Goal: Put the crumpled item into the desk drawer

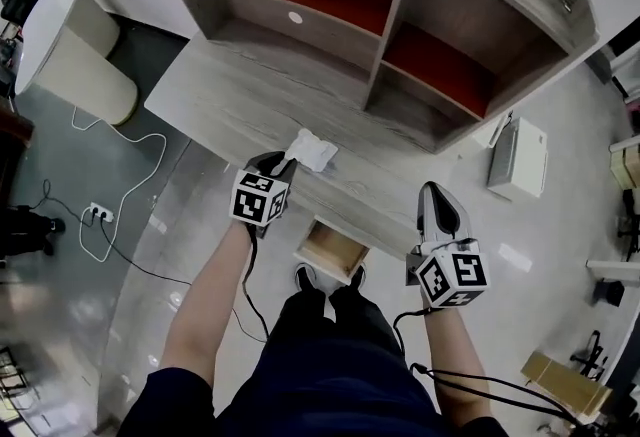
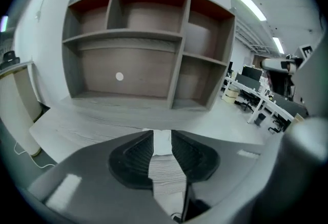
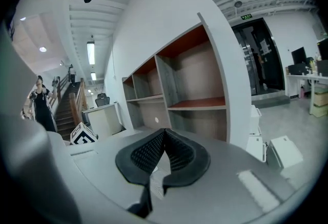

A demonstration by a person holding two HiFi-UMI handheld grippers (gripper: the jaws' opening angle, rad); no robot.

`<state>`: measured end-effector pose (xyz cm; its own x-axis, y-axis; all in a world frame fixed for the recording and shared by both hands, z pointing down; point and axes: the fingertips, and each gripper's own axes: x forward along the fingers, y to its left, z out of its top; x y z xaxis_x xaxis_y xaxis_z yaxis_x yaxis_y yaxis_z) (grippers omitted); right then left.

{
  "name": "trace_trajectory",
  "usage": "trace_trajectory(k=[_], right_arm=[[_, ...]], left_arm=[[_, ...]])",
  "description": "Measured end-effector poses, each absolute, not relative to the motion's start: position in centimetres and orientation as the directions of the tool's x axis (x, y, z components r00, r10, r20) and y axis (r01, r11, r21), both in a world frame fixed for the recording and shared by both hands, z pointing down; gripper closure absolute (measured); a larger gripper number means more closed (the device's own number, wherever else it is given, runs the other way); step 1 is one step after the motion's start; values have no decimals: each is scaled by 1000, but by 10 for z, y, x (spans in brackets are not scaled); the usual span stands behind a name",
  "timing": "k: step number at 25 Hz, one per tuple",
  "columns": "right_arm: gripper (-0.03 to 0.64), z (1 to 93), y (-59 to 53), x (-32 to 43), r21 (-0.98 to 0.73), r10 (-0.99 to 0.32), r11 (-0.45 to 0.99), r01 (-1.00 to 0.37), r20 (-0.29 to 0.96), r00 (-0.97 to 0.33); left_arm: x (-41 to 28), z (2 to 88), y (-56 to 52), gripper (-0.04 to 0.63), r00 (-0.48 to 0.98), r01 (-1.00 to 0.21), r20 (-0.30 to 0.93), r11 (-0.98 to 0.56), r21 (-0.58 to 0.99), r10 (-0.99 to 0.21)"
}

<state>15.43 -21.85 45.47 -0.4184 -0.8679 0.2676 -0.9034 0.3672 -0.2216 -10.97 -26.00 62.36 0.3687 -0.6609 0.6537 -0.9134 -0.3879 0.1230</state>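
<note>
- Nearest, the drawer is standing pulled open under the front edge of the desk, just above my shoes.
- I am holding my right gripper right of the drawer, jaws pressed together at the tips, gripping nothing.
- I am reaching my left gripper over the desk, jaws slightly spread.
- The white crumpled item is lying near the desk's front edge, one end sitting between my left jaw tips.
- Farthest, a shelf unit is standing along the desk's back.
</note>
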Motion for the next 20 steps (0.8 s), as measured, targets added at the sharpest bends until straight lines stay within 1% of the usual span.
trace_trajectory(k=[3, 11, 16, 20], right_arm=[[611, 463, -213, 168, -226, -882, 318, -921, 286, -375], [611, 476, -195, 200, -230, -910, 198, -953, 317, -266], [611, 484, -182, 203, -233, -910, 166, -958, 338, -240], [611, 489, -176, 204, -230, -906, 157, -961, 353, -232]], left_arm=[[-101, 654, -270, 495, 382, -890, 707, -444, 106, -596], [-90, 704, -289, 493, 372, -834, 792, -548, 57, -484], [-91, 736, -293, 494, 330, -808, 842, -589, 18, -427], [-91, 746, -293, 495, 318, -805, 850, -593, 8, -420]])
